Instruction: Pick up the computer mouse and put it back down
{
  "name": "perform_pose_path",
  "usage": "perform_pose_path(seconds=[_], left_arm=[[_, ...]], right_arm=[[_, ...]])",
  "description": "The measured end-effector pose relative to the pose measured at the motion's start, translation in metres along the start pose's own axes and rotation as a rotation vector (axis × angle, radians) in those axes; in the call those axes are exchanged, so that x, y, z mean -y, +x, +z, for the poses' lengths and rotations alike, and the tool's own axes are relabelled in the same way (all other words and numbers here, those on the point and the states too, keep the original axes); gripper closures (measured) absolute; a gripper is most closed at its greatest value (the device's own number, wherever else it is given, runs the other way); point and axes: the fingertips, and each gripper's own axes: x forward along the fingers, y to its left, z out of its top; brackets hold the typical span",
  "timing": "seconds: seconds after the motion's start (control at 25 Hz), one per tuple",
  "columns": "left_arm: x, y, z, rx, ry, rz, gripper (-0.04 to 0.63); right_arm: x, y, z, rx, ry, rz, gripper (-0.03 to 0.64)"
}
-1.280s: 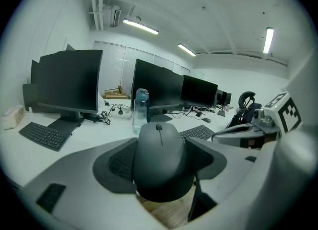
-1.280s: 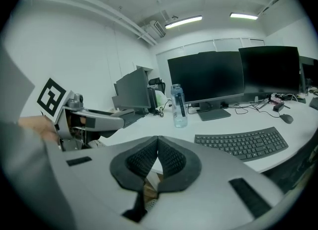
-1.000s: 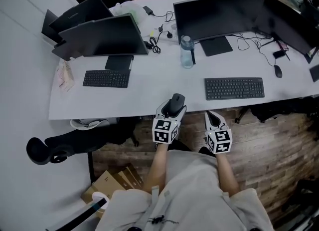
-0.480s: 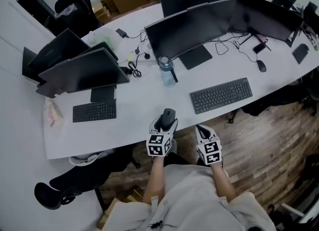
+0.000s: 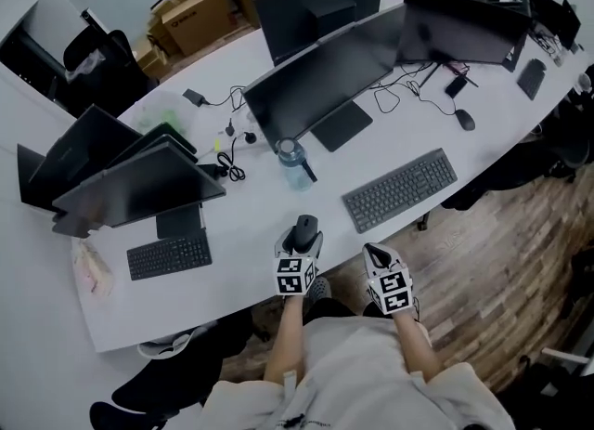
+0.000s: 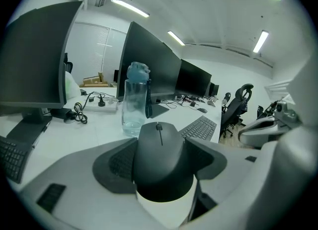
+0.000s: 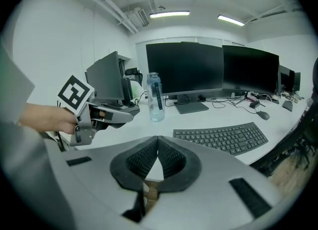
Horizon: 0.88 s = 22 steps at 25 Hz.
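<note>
While the person stands at the near edge of the white tabletop (image 5: 243, 226), the left hand-held gripper (image 5: 303, 239) pinches the computer mouse (image 6: 159, 155) between its two dark ribbed pads, one pressed against each flank. The mouse is black, with its scroll wheel pointing away from the person and towards the water bottle (image 5: 293, 162). In the head view it sits over the tabletop just inside the front edge, between the small keyboard (image 5: 169, 254) on the left and the wider grey keyboard (image 5: 400, 188) on the right. It appears to be held slightly clear of the surface, though neither view shows the underside well enough to be sure.

The right hand-held gripper (image 7: 157, 146) has its pads pressed together with nothing between them. It hangs just off the tabletop's front edge, beside the left one and over the wooden floor (image 5: 483, 261), below the near end of the grey keyboard.

Behind the bottle stands a large dark curved monitor (image 5: 316, 84) on a flat black foot. More dark screens run along the tabletop to either side. Loose black cables lie to the left of the bottle. A second mouse (image 5: 465, 120) rests far off to the right, near another monitor's stand. Cardboard boxes (image 5: 200, 15) stand beyond the far edge of the tabletop.
</note>
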Motion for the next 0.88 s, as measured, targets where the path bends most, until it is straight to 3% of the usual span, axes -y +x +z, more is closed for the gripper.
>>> perform_pose_path(seconds=[0.88], left_arm=[[-0.027,0.076,-0.052,-0.181,0.126,-0.123,0.302]], right_arm=[[-0.012,0.019,0.007,-0.052,0.064,-0.116,0.612]])
